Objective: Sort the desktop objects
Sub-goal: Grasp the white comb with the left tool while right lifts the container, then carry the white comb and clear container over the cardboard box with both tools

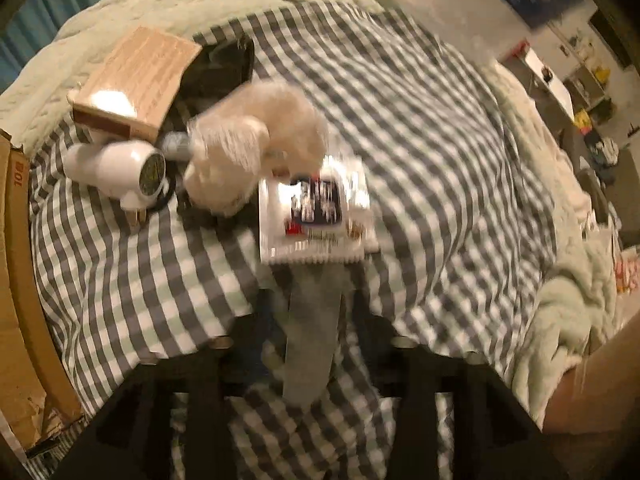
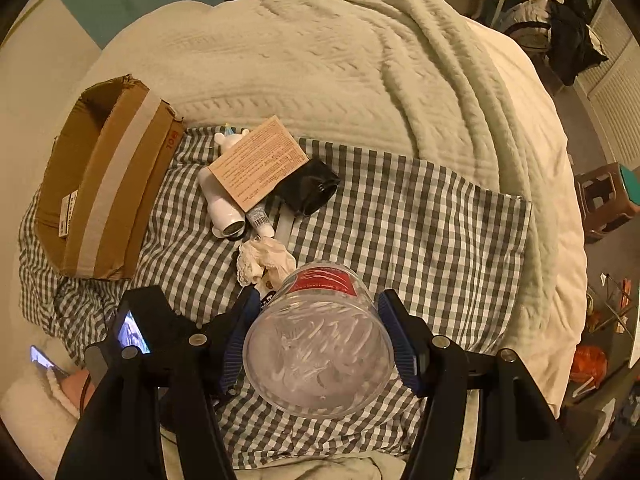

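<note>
My left gripper (image 1: 312,280) is shut on a white foil packet (image 1: 316,216) with a dark label, held above the checked cloth (image 1: 420,140). Behind it lie a cream lace bundle (image 1: 256,144), a white bottle (image 1: 120,168), a tan booklet (image 1: 136,80) and a black object (image 1: 224,68). My right gripper (image 2: 318,344) is shut on a clear round plastic jar (image 2: 320,340) with a red label, its base toward the camera. The same pile shows beyond it in the right wrist view: lace bundle (image 2: 264,260), white bottle (image 2: 220,208), booklet (image 2: 260,168), black object (image 2: 308,192).
An open cardboard box (image 2: 100,176) stands at the left edge of the checked cloth (image 2: 420,220); its edge shows in the left wrist view (image 1: 20,260). A pale green blanket (image 2: 340,60) covers the bed behind. A stool (image 2: 608,200) and floor clutter are at right.
</note>
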Action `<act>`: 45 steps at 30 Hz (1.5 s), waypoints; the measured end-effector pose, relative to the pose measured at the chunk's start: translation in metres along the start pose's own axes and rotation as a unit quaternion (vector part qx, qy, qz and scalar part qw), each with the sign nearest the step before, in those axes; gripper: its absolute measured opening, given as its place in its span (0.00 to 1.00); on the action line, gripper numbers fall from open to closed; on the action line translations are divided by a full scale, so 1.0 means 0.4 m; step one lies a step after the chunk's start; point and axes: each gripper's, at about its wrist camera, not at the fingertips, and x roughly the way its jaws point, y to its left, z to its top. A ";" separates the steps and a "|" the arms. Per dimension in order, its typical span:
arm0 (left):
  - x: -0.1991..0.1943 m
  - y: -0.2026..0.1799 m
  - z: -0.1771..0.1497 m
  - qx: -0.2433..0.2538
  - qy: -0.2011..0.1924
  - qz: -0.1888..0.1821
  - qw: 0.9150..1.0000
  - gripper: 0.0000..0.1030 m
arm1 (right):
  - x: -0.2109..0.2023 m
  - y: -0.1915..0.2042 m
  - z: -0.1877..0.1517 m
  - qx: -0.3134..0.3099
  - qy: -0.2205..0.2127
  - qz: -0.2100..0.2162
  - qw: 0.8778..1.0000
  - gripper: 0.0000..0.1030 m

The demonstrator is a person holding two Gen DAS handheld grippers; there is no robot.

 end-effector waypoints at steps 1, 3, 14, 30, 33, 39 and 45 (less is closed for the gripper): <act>-0.002 0.000 0.005 -0.003 -0.007 0.002 1.000 0.64 | 0.001 -0.002 0.000 0.002 0.001 -0.001 1.000 0.59; 0.005 -0.008 0.013 -0.001 -0.015 0.014 1.000 0.64 | 0.005 -0.005 -0.001 0.003 0.002 -0.003 1.000 0.59; 0.007 -0.008 -0.008 0.007 0.019 0.027 0.999 0.26 | 0.004 -0.015 0.013 0.008 -0.002 -0.005 1.000 0.59; -0.082 0.087 -0.113 -0.165 0.103 0.027 0.981 0.26 | -0.092 0.092 0.017 -0.007 -0.050 0.014 0.999 0.59; -0.157 0.102 -0.130 -0.206 0.065 0.019 0.976 0.26 | -0.101 0.116 0.016 -0.015 -0.054 0.017 0.998 0.59; -0.363 0.168 -0.083 -0.247 -0.056 0.043 0.966 0.26 | -0.139 0.138 0.031 -0.009 -0.078 0.030 0.996 0.58; -0.537 0.258 -0.033 -0.253 -0.135 0.118 0.951 0.26 | -0.190 0.178 0.053 -0.017 -0.118 0.048 0.992 0.58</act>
